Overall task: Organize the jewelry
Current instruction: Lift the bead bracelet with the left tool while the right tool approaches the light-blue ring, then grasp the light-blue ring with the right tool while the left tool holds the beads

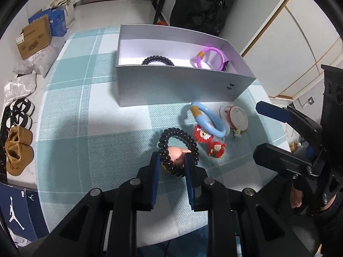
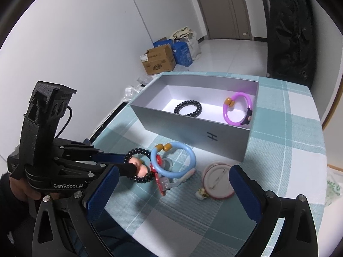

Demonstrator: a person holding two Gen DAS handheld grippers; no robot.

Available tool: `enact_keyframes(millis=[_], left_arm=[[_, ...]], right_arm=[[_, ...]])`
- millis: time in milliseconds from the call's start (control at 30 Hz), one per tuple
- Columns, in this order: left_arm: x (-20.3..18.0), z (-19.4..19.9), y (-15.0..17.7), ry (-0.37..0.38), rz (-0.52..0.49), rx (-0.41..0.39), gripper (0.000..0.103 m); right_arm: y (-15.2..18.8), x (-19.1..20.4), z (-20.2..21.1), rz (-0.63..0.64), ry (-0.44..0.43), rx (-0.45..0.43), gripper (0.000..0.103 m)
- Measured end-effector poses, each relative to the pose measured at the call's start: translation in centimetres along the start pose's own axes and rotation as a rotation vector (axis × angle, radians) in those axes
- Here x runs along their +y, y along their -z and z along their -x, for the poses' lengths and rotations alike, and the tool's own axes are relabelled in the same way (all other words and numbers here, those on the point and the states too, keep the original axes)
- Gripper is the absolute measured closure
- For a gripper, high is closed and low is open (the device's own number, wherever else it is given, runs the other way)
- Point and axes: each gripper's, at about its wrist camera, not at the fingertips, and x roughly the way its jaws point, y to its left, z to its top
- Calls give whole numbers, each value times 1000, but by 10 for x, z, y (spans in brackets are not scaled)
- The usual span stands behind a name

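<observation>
My left gripper is shut on a black beaded bracelet, holding its near side together with a small pink doll-head charm; it also shows in the right wrist view. A light-blue bangle lies on red knitted charms, next to a round white badge. The grey open box holds another black bracelet and a purple bangle. My right gripper is open and empty, near the badge.
The table has a teal checked cloth. Shoes and cardboard boxes lie on the floor at left. A black bag hangs behind the table. A small yellow-white trinket lies by the badge.
</observation>
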Motion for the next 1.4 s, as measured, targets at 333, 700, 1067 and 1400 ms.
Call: enact_keyframes(millis=[333,700,1067,1400], left_arm=[[8,5,-3,32,75,-15,85],[9,6,-7,5,55,-58,97],[11,26,-10,33,64,-140,98],[26,45,-17,148,174,-216,98]], right_arm=[[6,9,-3,4,-6,7,0],[5,7,-2,-2,-17,-6,0],[2,3,0,-27,-52,-10,0],[-4,15,-19,18,-82,31,31]])
